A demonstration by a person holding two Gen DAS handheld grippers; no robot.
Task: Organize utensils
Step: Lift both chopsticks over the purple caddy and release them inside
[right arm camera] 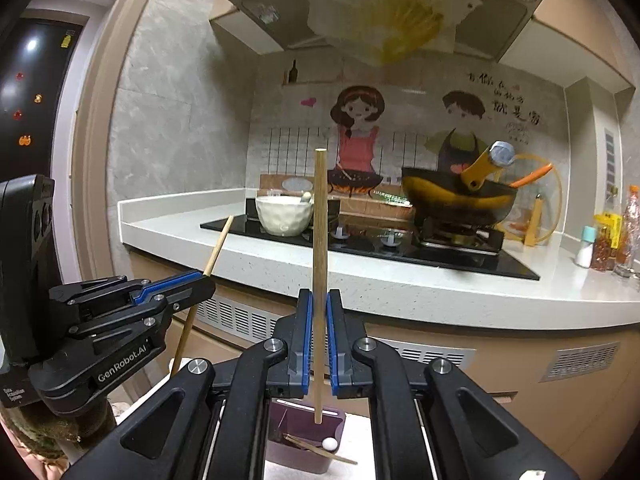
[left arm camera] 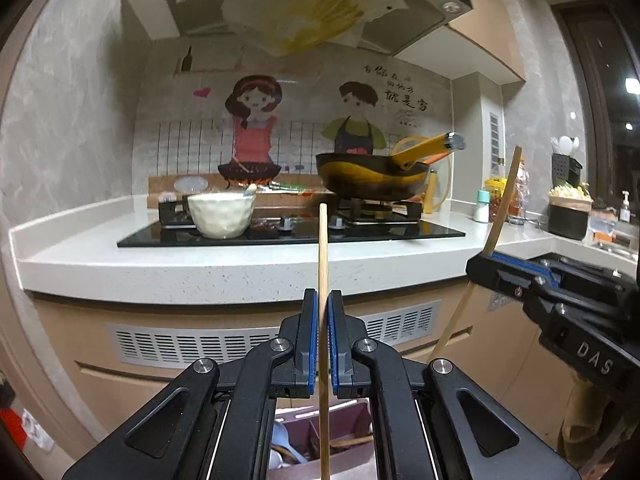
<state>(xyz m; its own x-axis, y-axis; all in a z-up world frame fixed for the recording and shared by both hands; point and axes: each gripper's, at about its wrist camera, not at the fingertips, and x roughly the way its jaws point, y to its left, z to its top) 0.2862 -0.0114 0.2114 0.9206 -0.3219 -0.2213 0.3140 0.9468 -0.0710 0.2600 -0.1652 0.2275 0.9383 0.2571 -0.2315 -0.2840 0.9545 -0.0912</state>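
My left gripper is shut on a wooden chopstick held upright; its lower end hangs over a purple utensil box holding a blue spoon and wooden utensils. My right gripper is shut on a second wooden chopstick, also upright, its lower end over the purple utensil box. The right gripper shows in the left wrist view with its chopstick. The left gripper shows in the right wrist view with its chopstick.
A white counter carries a black gas hob, a white bowl and a yellow-handled wok. Spice jars and a utensil holder stand at the right. Cabinet fronts with vents are below.
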